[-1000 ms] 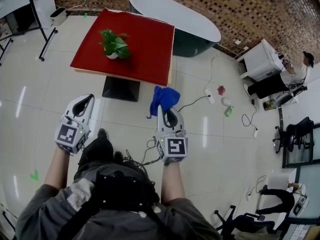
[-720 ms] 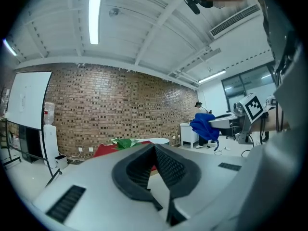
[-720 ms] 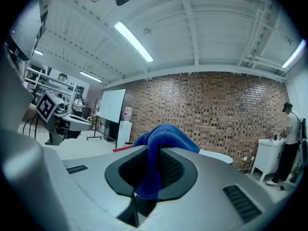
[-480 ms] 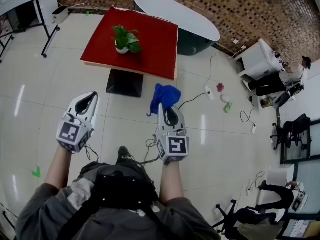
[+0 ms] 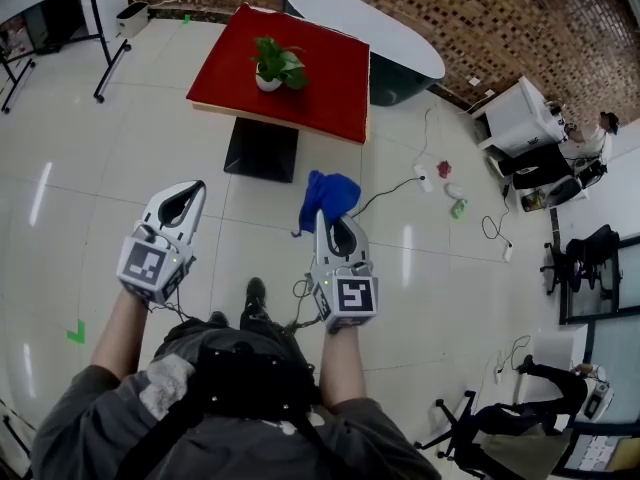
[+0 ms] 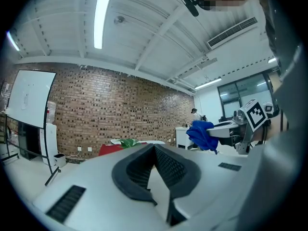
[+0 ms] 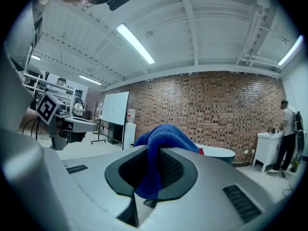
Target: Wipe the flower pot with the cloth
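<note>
A white flower pot (image 5: 268, 83) with a green plant (image 5: 281, 63) stands on the red table (image 5: 320, 98), far ahead of both grippers in the head view. My right gripper (image 5: 322, 215) is shut on a blue cloth (image 5: 328, 195), which bunches out past its tips; the right gripper view shows the cloth (image 7: 161, 143) pinched between the jaws. My left gripper (image 5: 197, 185) is shut with nothing in it, level with the right one, well short of the table. In the left gripper view the plant (image 6: 126, 142) peeks over the shut jaws, and the cloth (image 6: 202, 134) shows at right.
A white oval table (image 5: 360, 23) stands behind the red one against a brick wall. Cables (image 5: 395, 193) and small items (image 5: 452, 206) lie on the tiled floor at right. A white cabinet (image 5: 520, 118) and office chairs (image 5: 590, 263) stand further right. A whiteboard stand (image 5: 105, 28) is at far left.
Both grippers and the person have moved toward the red table, which now sits closer and further right in the head view. The cloth stays gripped.
</note>
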`<action>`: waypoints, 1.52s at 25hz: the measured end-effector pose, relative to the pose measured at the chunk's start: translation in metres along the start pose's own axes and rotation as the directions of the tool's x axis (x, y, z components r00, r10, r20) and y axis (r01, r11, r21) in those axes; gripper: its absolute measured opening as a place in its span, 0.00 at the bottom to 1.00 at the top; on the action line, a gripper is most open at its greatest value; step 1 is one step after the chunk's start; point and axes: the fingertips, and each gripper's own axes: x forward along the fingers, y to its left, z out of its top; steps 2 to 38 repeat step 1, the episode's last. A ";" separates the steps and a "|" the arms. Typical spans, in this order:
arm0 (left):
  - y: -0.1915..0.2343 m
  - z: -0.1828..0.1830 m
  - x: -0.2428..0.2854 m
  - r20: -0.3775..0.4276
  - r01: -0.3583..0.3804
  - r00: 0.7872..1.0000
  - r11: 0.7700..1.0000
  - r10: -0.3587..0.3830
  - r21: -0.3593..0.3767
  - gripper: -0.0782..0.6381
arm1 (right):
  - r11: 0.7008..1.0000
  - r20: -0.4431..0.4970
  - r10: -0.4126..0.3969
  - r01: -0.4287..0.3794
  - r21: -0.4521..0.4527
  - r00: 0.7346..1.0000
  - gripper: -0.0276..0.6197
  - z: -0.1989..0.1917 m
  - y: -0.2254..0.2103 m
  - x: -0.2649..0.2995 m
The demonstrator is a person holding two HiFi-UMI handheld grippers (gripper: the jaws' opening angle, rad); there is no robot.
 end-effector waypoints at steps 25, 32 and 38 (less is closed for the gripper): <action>-0.012 0.007 -0.024 0.000 0.003 1.000 1.000 -0.003 0.006 0.15 | 1.000 -0.001 0.002 -0.002 0.005 1.000 0.13 0.009 0.013 -0.022; -0.012 0.007 -0.024 0.000 0.003 1.000 1.000 -0.003 0.006 0.15 | 1.000 -0.001 0.002 -0.002 0.005 1.000 0.13 0.009 0.013 -0.022; -0.012 0.007 -0.024 0.000 0.003 1.000 1.000 -0.003 0.006 0.15 | 1.000 -0.001 0.002 -0.002 0.005 1.000 0.13 0.009 0.013 -0.022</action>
